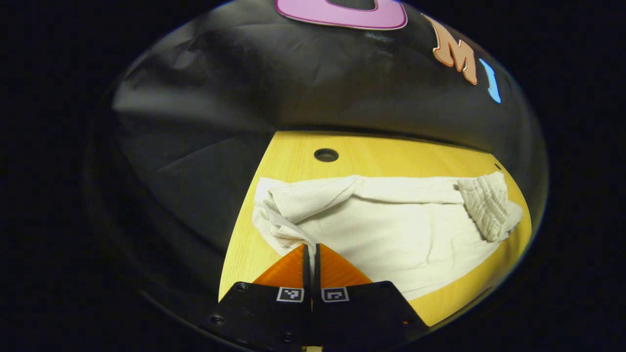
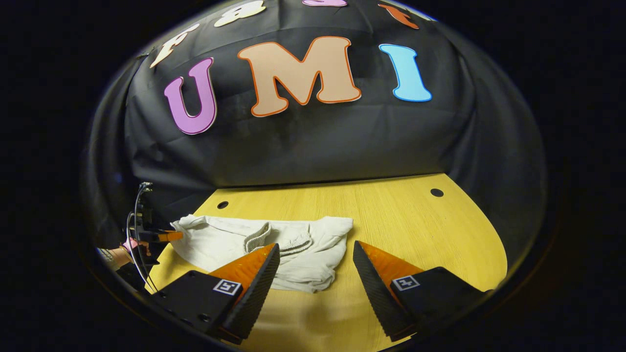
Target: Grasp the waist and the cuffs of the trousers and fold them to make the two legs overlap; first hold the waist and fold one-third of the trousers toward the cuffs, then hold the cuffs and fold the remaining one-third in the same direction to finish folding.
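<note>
A: What are we seeing from the left gripper (image 1: 311, 250)?

B: In the left gripper view its jaws are lying together, with just a thin slit between them. The tips are meeting the near edge of the trousers (image 1: 391, 230), where the cloth is bunching into a fold. We think a bit of fabric is being pinched there, though we cannot tell how much sits between the jaws.

A: And the right gripper (image 2: 315, 252)?

B: In the right gripper view we are looking at jaws standing wide apart, holding nothing. One finger is overlapping the near edge of the trousers (image 2: 293, 256) in the picture; the other is showing over bare table (image 2: 415, 225). Whether either is touching anything, we cannot tell.

A: Where are the trousers lying?

B: They are resting on the table, partly folded, with the ribbed waistband (image 1: 486, 205) turned over on top at the end away from the left gripper. In the right gripper view we are also seeing the left gripper (image 2: 168, 236), farther off at the trousers' far end, with a hand (image 2: 117, 254) holding it.
</note>
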Tool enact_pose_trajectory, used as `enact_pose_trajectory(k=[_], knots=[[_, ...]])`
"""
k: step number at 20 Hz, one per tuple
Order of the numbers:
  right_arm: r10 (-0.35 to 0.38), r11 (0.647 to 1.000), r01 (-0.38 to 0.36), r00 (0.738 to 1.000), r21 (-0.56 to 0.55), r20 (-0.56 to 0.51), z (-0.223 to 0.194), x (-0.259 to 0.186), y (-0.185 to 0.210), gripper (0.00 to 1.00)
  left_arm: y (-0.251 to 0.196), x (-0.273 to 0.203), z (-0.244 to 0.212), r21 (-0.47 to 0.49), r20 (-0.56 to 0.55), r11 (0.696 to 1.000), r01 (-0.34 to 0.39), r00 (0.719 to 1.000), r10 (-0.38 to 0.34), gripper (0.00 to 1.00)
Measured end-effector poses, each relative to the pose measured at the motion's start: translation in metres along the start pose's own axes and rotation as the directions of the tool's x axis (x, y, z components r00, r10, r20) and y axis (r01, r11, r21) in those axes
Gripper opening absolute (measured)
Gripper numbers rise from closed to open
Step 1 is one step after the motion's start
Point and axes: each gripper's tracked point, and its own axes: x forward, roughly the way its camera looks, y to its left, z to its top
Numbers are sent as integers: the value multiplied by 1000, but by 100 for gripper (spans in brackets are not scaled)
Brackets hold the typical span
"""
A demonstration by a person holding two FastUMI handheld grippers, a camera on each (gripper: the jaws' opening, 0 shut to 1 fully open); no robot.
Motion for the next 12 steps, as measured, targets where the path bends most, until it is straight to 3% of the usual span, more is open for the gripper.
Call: enact_pose_trajectory(k=[5, 12], knots=[[20, 1000, -20, 1000, 15, -15, -3, 0, -23, 96, -71, -31, 54, 21, 87, 998, 59, 994, -60, 0], [48, 999, -48, 999, -14, -18, -4, -14, -81, 96, -219, -67, 132, 120, 208, 977, 175, 958, -197, 0]])
